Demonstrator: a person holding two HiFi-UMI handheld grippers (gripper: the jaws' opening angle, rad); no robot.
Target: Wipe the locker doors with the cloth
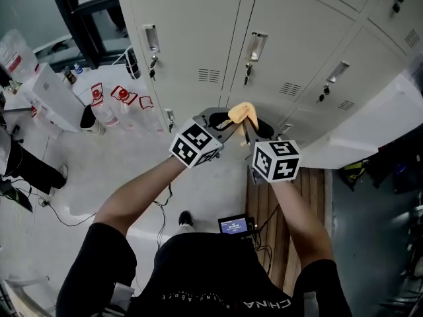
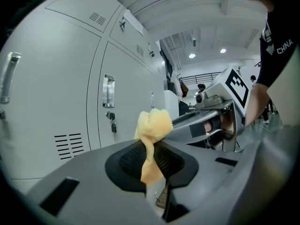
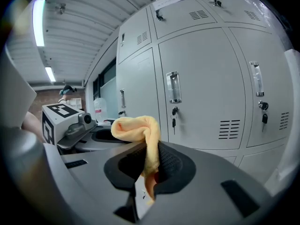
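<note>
In front of locker doors (image 1: 297, 38), head view: I hold left gripper (image 1: 227, 123) and right gripper (image 1: 250, 129) close together, yellow cloth (image 1: 240, 113) bunched between them. Left gripper view: fingers (image 2: 130, 161) clenched on cloth (image 2: 152, 125), lump bulging above. Right gripper view: fingers (image 3: 171, 165) clamp same cloth (image 3: 137, 125), fold curling over left.

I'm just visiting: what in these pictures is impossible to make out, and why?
The cloth: its full size; it is bunched, with both ends pinched in the left gripper and right gripper, in all views.
The small screen, head view: print too small to read.
The lockers: tops cut off by the head view's upper edge.
Labels on the bottles, head view: too small.
</note>
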